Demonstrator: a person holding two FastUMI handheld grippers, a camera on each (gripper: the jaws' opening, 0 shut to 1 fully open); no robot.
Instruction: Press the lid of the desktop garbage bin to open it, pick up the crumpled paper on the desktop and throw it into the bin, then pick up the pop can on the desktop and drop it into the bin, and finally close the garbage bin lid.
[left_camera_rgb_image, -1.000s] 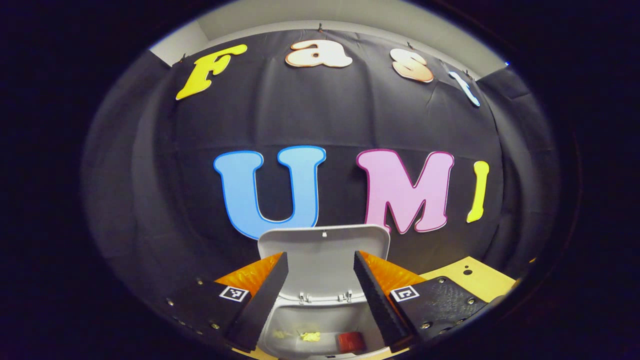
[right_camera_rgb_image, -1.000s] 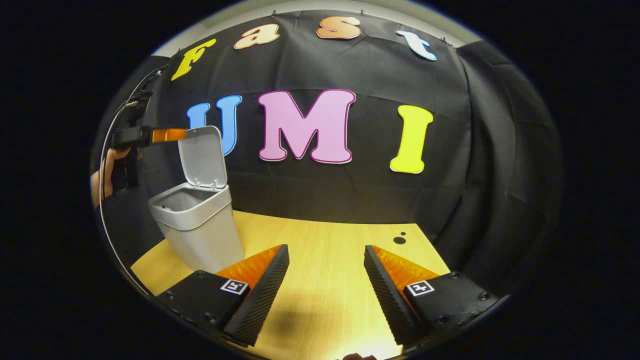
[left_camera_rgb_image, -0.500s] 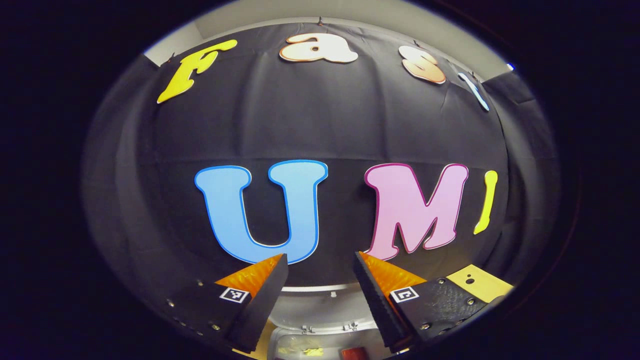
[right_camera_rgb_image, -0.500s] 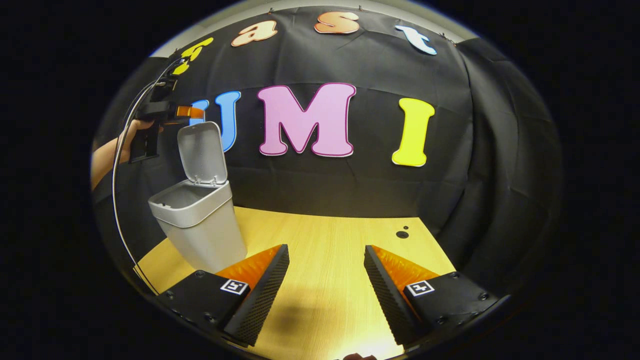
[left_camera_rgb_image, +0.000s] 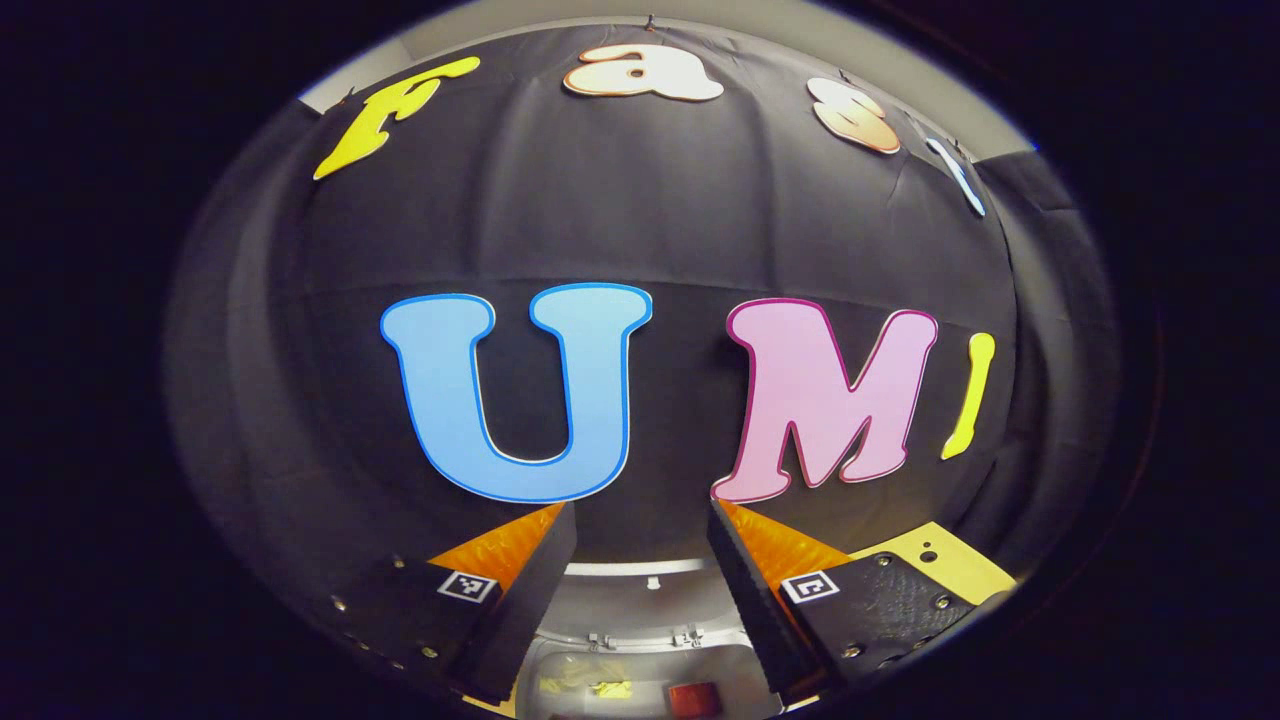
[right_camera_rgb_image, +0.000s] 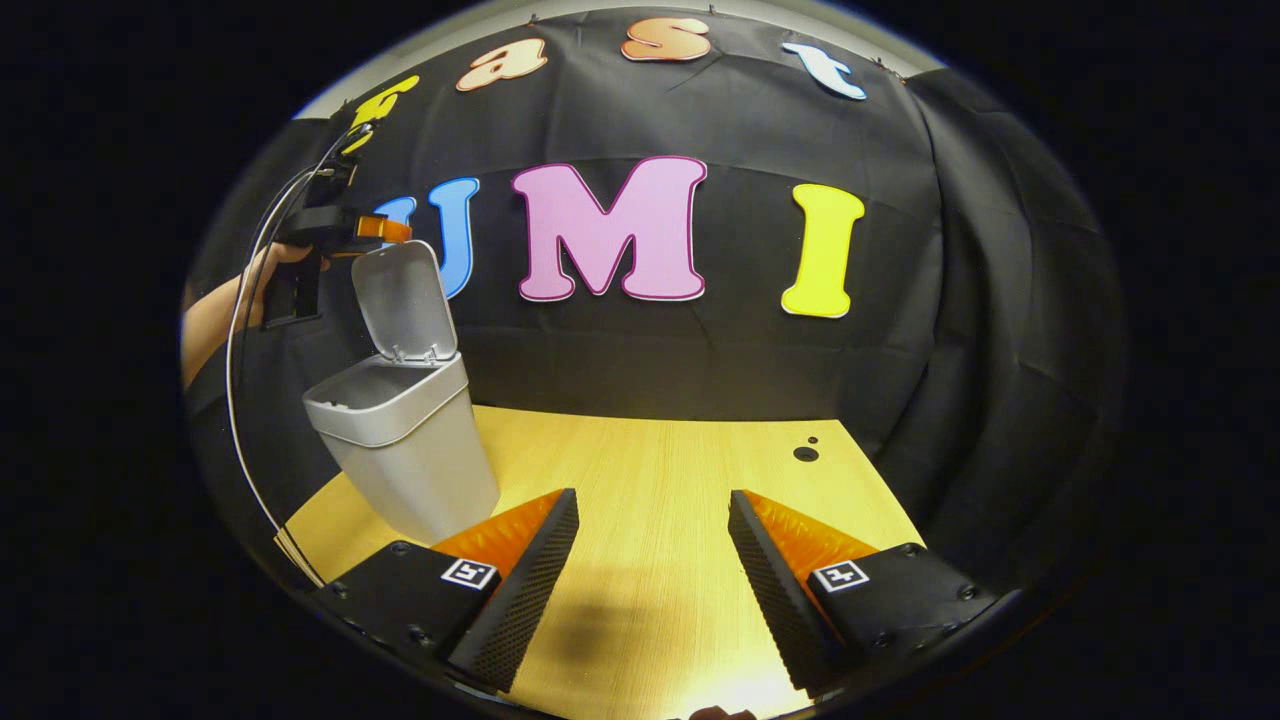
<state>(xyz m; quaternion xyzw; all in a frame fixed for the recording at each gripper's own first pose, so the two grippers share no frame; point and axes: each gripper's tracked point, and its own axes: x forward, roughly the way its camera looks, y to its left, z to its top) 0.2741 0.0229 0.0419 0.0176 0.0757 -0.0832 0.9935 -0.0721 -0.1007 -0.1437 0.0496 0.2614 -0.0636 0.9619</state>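
The left gripper (left_camera_rgb_image: 640, 560) is being held with its jaws spread apart and nothing between them, directly above the top edge of the raised lid (left_camera_rgb_image: 640, 590) of the grey bin (left_camera_rgb_image: 640, 680). In the left gripper view the lid's inner face is being seen just below and between the jaws, and under it the open mouth of the bin, where the crumpled paper (left_camera_rgb_image: 610, 688) is lying toward the left jaw's side and the red pop can (left_camera_rgb_image: 695, 698) toward the right jaw's side. In the right gripper view the same left gripper (right_camera_rgb_image: 385, 232) is being seen well off to the left of the right jaws, carried by a hand (right_camera_rgb_image: 270, 275), with its tips right at the upper rim of the lid (right_camera_rgb_image: 400, 300); whether they are touching the lid cannot be told. The bin (right_camera_rgb_image: 410, 450) is standing on the desk (right_camera_rgb_image: 660, 470), just beyond the left jaw of the right gripper (right_camera_rgb_image: 650, 570). The right gripper is being held low over the desk with its jaws released and wide apart, only bare wood lying between them.
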